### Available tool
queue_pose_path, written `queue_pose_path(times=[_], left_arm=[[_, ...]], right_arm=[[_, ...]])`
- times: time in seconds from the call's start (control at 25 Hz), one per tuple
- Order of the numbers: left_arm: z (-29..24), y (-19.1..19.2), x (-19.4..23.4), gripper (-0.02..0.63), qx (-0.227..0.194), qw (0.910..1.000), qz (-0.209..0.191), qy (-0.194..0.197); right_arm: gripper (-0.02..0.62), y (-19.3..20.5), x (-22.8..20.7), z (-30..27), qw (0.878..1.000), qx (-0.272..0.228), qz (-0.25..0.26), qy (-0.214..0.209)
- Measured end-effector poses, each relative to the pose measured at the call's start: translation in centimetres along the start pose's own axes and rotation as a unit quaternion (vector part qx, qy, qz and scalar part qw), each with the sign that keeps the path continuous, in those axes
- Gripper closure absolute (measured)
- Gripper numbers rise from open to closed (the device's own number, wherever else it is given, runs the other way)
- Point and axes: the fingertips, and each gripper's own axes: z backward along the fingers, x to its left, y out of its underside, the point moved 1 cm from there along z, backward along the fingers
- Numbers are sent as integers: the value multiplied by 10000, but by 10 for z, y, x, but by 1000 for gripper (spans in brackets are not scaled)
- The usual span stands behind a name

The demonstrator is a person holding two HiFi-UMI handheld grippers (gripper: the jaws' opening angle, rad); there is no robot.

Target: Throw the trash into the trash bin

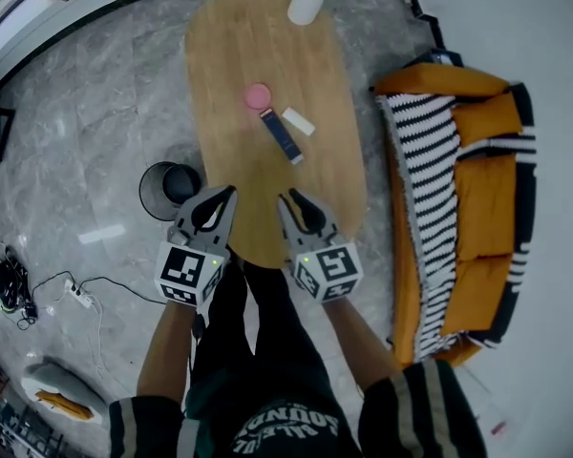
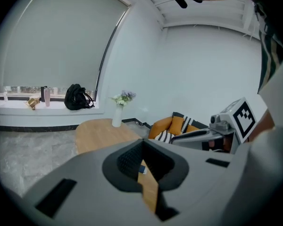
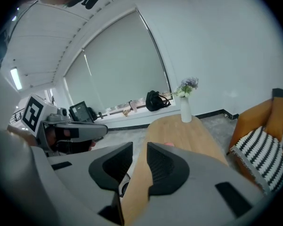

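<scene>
Right tool point(image 1: 291, 199) (jaws ajar) short of trash point(image 1: 281, 135)

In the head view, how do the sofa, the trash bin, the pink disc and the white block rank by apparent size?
1. sofa
2. trash bin
3. pink disc and white block: they look about alike, so I do not rank them.

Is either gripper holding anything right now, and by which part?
Nothing is held. On the left gripper the jaws meet at the tips with nothing between; on the right gripper they stand slightly apart, empty.
</scene>
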Motion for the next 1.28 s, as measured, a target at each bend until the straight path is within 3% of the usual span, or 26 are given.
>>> queue_pose_path(times=[0.08,0.2,0.44,0.56,0.68,0.88,1.04,1.28], left_arm=[[-7,3,3,607,-40,10000,7,-7],[-19,10,11,606,-158,9998,-16,-71],[-47,45,30,607,11,9997,207,-109],[-61,58,35,606,-1,10000,57,-54],[-73,70,36,607,-34,9998,212,-17],[-86,98,37,607,255,9995,47,181],[-91,109,36,607,334,9991,194,197],[-92,125,43,606,491,9986,98,173]], right_arm=[[469,8,-5,-9,10000,40,-9,-67],[436,26,-18,-23,9999,92,48,19],[401,56,-45,-58,9996,98,200,153],[387,66,-60,-75,9989,124,373,236],[379,80,-75,-93,9974,249,604,298],[371,99,-101,-134,9938,448,916,443],[371,121,-136,-162,9878,822,1178,601],[371,163,-168,-187,9766,1662,1191,674]])
